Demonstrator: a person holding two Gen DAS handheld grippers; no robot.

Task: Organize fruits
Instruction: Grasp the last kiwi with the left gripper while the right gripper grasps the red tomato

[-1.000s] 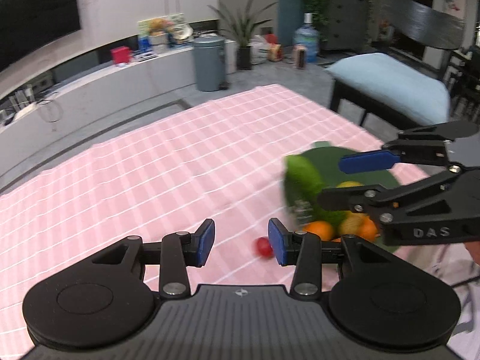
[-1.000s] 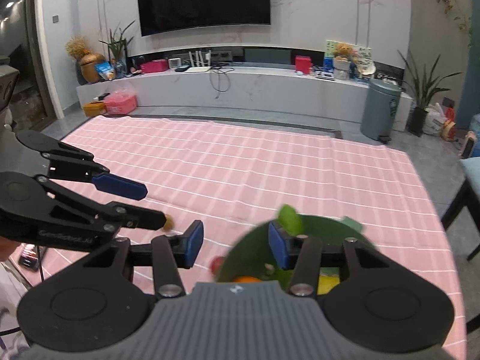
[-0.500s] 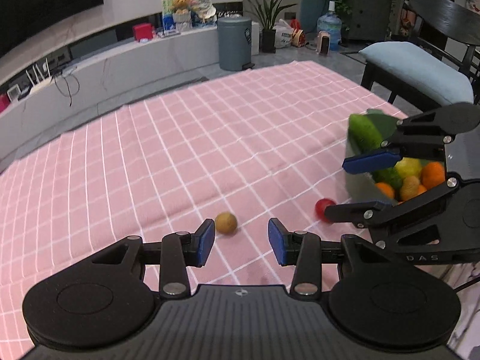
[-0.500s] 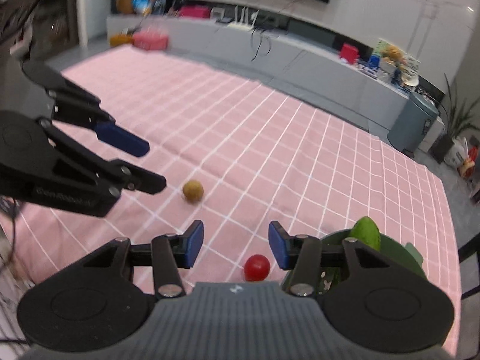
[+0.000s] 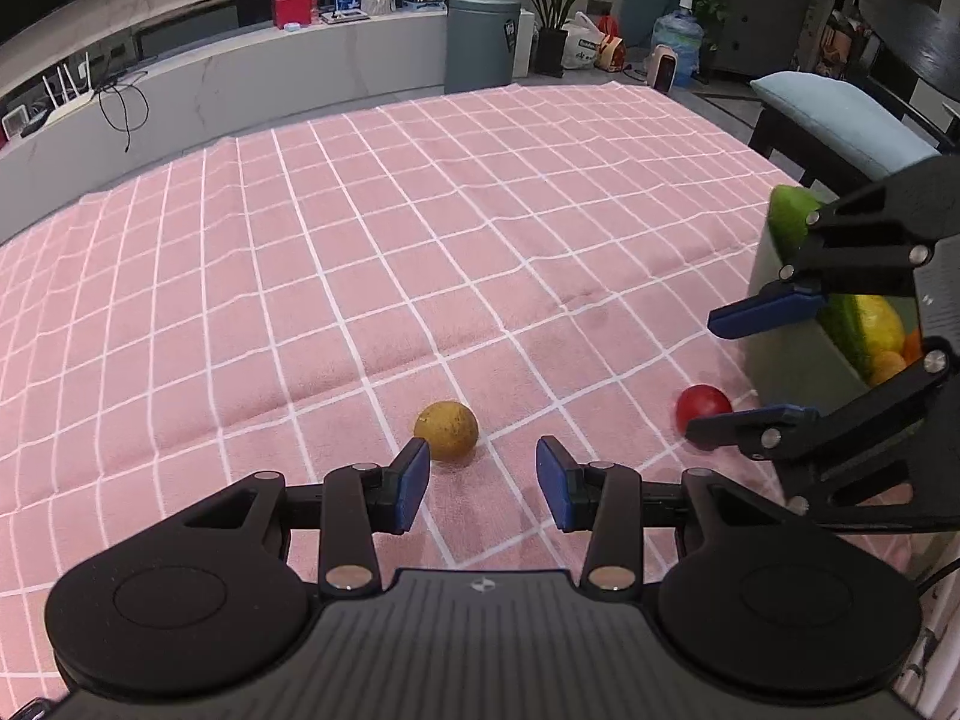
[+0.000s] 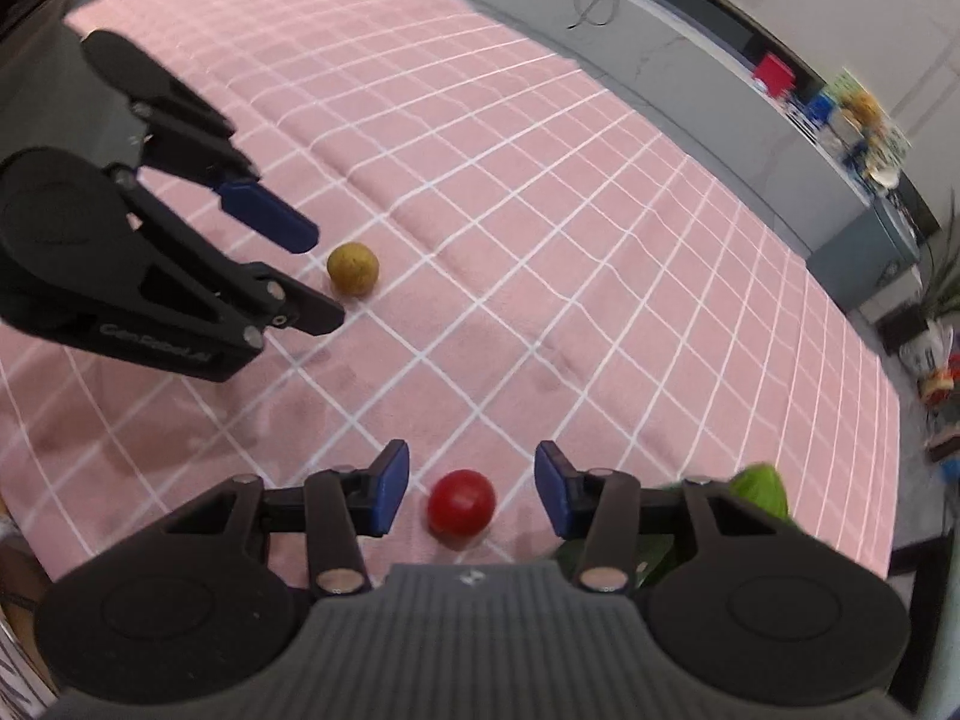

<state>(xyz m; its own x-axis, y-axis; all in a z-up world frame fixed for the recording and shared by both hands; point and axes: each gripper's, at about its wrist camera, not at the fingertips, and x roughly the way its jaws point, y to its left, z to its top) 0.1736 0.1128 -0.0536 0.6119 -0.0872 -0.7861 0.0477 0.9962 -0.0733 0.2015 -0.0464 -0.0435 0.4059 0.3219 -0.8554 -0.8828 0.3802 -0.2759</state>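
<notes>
A small brown fruit (image 5: 447,429) lies on the pink checked cloth (image 5: 360,252), just ahead of the left gripper (image 5: 483,483) and nearer its left pad; the jaws stand apart, holding nothing. A red fruit (image 6: 462,501) sits to its right on the cloth, between the right gripper's (image 6: 471,486) blue pads (image 6: 390,483) — the jaws are closing, yet neither pad touches it. Just beyond the red fruit stands a green bowl (image 5: 798,354) with yellow, orange and green fruit inside. Past the cloth's far edge — a grey bin (image 5: 483,39) and a blue-cushioned chair (image 5: 840,117).
</notes>
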